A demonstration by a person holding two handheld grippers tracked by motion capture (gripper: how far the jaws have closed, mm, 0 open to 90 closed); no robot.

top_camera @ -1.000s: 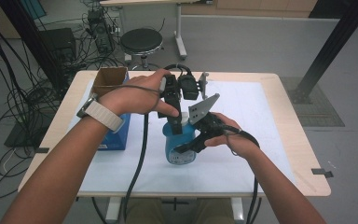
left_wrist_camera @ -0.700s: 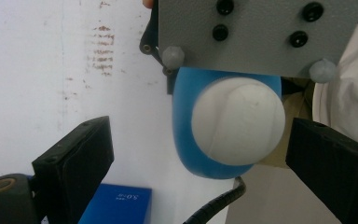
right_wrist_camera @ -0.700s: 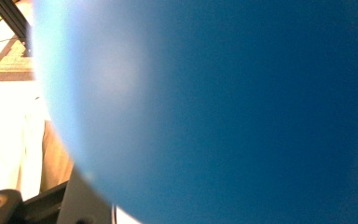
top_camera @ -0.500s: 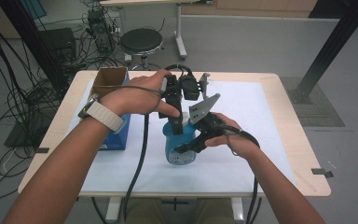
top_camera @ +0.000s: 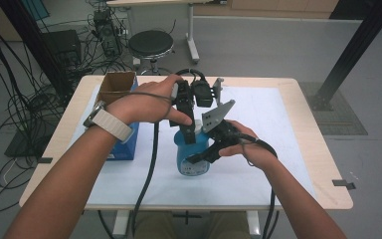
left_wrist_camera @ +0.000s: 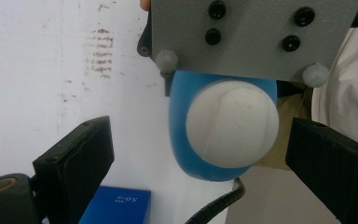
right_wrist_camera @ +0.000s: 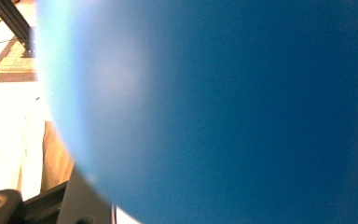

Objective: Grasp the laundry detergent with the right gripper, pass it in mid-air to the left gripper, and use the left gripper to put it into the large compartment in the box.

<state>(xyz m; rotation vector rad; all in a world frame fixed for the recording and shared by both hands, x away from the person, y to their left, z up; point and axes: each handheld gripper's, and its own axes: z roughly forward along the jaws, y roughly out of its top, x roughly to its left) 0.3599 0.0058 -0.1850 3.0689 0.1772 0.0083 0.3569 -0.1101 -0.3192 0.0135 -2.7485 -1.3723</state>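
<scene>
A blue bottle with a white cap stands upright in the middle of the white sheet. My right gripper comes in from the right and is shut on the bottle's body, which looms as a blue bottle wall in the right gripper view. My left gripper points straight down over the bottle's top. In the left gripper view the left gripper is open, its jaws standing wide on either side of the cap without touching it. The right gripper's grey plate hides part of the blue bottle.
A dark blue box lies on the table's left side under my left wrist, with an open cardboard box behind it. A white sheet covers most of the table. A stool and cables stand on the floor beyond.
</scene>
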